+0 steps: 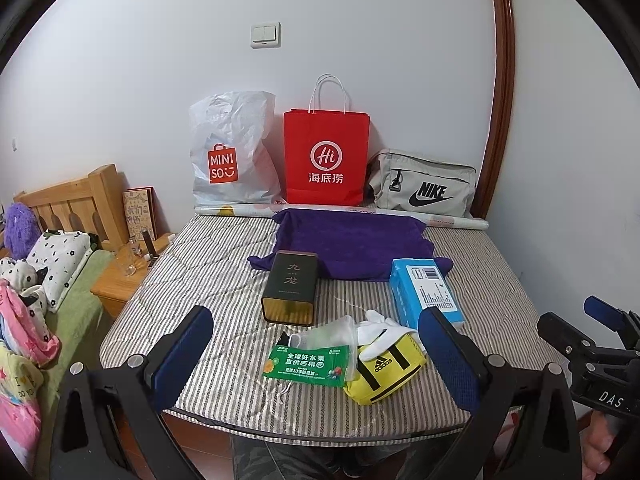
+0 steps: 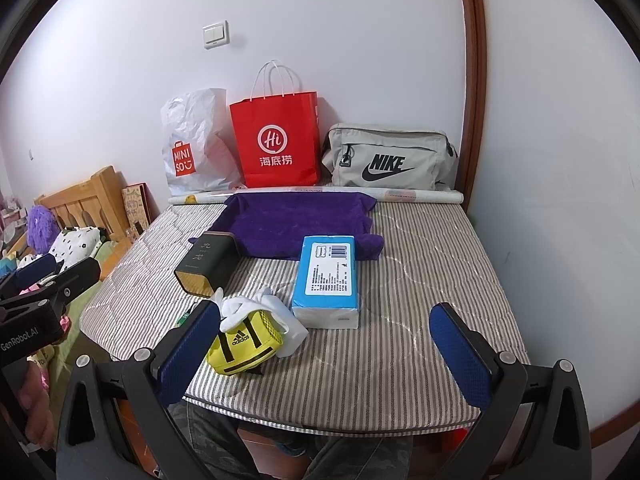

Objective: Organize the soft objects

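Both grippers hover low over the near edge of a striped mattress [image 1: 224,264], jaws spread wide, holding nothing. Left gripper [image 1: 316,354] frames the clutter at the front; right gripper [image 2: 326,350] sits further right, over bare striped fabric.

Soft items, near edge: yellow pouch [image 1: 382,368] marked adidas, a white glove [image 1: 376,330] draped over its top. Touching its left side, a green-labelled plastic bag [image 1: 310,366]. Blue tissue pack [image 2: 328,276] lies just right of and behind the pouch. Dark tin [image 1: 292,286] lies on its side, behind the green bag.

Mid-mattress: purple towel [image 1: 352,242], spread flat; the tin's and tissue pack's far ends overlap its front edge.

Against the wall, left to right: white Miniso bag [image 1: 230,152], red paper bag [image 1: 326,156] upright, grey Nike bag [image 1: 424,184]. A paper roll [image 1: 440,218] lies along the mattress's far edge in front of them.

Far left: wooden headboard [image 1: 72,200], spotted pillow [image 1: 60,256].
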Demonstrator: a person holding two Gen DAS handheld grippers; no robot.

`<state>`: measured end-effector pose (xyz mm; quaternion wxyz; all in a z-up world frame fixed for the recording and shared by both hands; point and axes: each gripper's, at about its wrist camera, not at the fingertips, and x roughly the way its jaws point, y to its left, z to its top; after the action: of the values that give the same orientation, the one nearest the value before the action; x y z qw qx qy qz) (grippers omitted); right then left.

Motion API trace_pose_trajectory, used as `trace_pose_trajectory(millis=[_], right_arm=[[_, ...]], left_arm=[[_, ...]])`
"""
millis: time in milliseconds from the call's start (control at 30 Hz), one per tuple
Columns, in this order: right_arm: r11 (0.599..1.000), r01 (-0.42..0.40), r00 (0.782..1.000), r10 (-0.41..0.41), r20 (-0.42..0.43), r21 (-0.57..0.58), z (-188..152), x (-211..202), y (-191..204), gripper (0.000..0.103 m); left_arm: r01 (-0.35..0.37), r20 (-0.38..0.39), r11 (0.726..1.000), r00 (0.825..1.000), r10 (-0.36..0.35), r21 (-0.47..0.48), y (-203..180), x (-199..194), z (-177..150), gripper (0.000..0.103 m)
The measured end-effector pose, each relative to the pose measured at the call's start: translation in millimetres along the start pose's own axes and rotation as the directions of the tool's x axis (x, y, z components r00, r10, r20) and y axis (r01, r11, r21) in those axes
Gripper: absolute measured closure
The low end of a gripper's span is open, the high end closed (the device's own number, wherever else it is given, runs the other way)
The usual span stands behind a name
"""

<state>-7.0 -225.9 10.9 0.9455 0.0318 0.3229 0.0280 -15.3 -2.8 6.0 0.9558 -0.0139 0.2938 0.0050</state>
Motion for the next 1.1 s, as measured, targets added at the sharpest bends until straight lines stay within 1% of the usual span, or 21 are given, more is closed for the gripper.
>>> trace_pose_trajectory(millis=[1100], right_arm=[[1.000, -0.007, 1.000, 0.007, 0.006, -0.015, -2.5, -0.8, 5.1, 0.000]], left_arm=[[-0.004, 0.000, 1.000, 1.000, 0.004, 0.002, 1.3, 0.2, -3.0, 0.000]])
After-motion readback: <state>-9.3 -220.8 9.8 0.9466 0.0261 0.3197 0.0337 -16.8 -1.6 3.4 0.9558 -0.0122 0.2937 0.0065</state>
